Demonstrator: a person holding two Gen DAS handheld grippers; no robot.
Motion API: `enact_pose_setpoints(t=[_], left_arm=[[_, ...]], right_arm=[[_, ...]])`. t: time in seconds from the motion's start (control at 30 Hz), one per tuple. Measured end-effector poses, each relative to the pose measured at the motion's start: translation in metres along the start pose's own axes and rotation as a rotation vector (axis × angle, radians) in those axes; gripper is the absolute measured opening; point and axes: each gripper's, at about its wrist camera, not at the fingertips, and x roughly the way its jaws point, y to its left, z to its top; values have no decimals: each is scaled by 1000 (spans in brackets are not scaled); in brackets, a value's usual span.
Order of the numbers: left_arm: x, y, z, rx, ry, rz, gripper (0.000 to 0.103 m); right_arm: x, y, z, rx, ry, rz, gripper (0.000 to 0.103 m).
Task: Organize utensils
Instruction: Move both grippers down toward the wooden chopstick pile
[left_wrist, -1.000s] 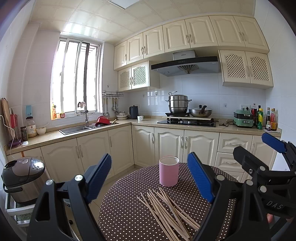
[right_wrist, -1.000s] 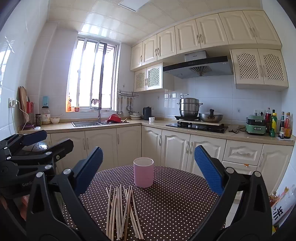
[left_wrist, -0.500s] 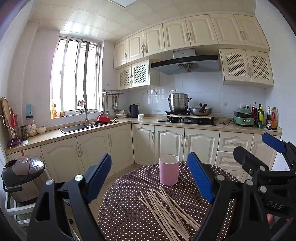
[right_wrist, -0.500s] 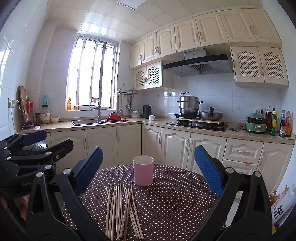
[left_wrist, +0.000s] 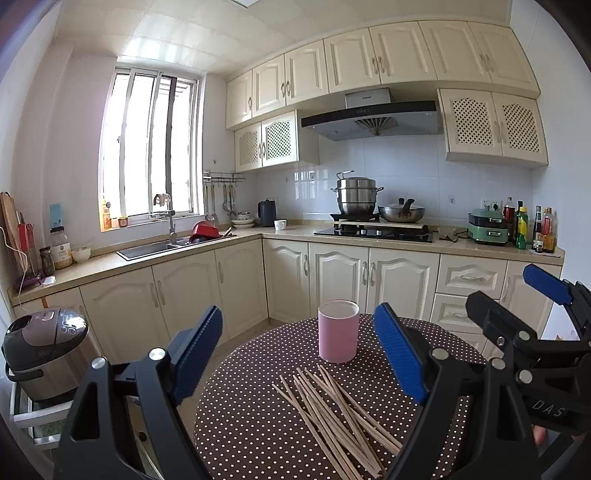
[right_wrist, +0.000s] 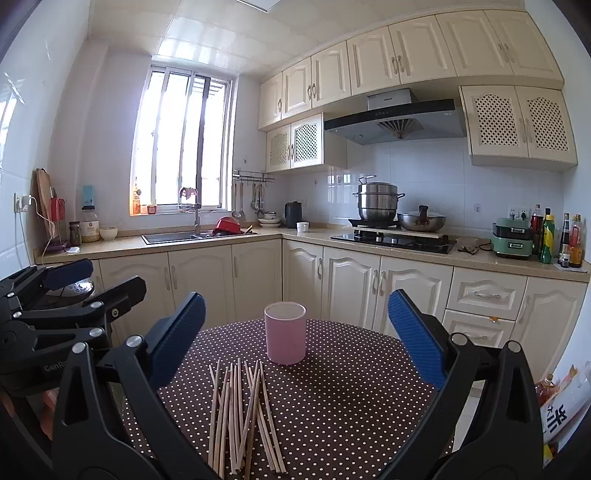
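Note:
A pile of wooden chopsticks (left_wrist: 334, 413) lies on the round brown polka-dot table (left_wrist: 258, 424). A pink cup (left_wrist: 338, 331) stands upright just behind the pile. My left gripper (left_wrist: 297, 350) is open and empty, held above the near side of the table. My right gripper (right_wrist: 295, 334) is open and empty, also above the table. In the right wrist view the chopsticks (right_wrist: 242, 410) lie left of centre, in front of the pink cup (right_wrist: 285, 332). The right gripper's body shows at the right edge of the left wrist view (left_wrist: 546, 332).
Cream kitchen cabinets (left_wrist: 229, 280) and a counter with sink (left_wrist: 155, 249) and stove (left_wrist: 373, 230) stand behind the table. A rice cooker (left_wrist: 44, 350) stands on a rack at the left. A printed bag (right_wrist: 565, 410) is at the right of the table.
Both views have tilted slightly, so the cup and chopsticks sit a little lower and closer. Both grippers stay open and empty.

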Motion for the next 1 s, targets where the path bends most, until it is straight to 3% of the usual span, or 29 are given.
enact_pose_setpoints(t=[0.57,0.9,1.0], left_arm=[[31,-3,-11,7,74,12,83],[78,7,-37,-1,228,-12,83],[94,12,-49,1,288,-16,83]], right_arm=[[29,-6,-10,38,87,19,97],[67,-7,-35,72,208,68,97],[77,-4,-45,42,235,48,97]])
